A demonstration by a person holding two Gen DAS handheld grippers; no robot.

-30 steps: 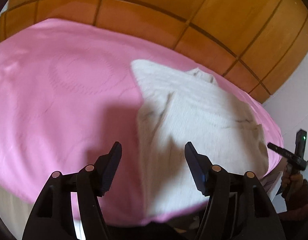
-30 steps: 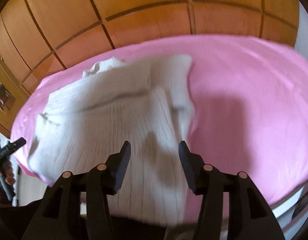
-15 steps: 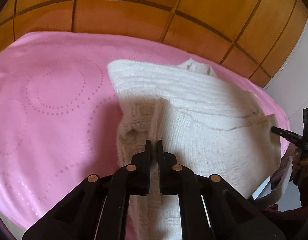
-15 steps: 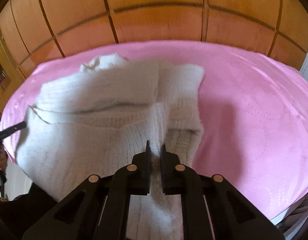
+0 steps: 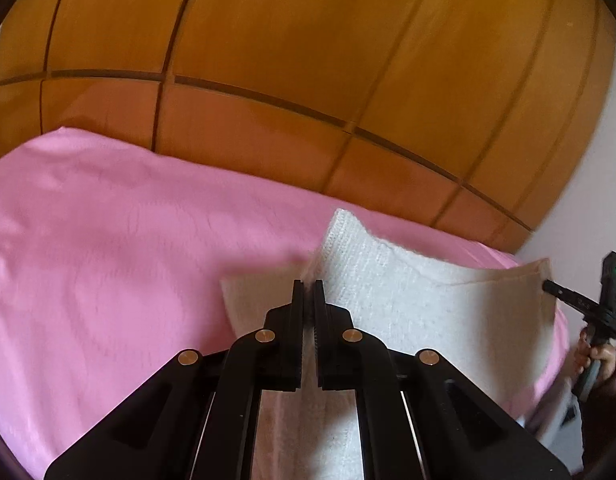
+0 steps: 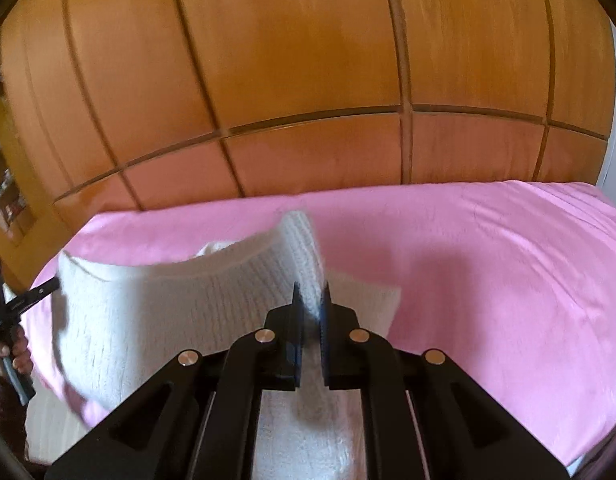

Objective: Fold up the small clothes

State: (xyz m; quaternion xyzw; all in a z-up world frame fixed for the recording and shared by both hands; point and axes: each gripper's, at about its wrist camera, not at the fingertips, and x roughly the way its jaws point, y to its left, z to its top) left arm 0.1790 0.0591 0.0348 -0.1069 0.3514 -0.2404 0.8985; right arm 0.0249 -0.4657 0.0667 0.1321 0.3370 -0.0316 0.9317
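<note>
I lose the sweater's (image 5: 420, 312) lower part behind my left tool (image 5: 308, 292), and its nearer cloth is smeared by blur. The shelf items (image 6: 3, 188) are too small to make out.

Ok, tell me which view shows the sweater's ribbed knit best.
The right wrist view: the sweater fills its lower left, and its knit rows read fairly clearly beside the right hand-held gripper. The left wrist view shows the sweater too, but softer, with ribs clear only near the raised corner.

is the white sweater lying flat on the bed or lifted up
Lifted: the white knit sweater hangs stretched between both shut grippers, left and right, above the pink bedspread.
</note>
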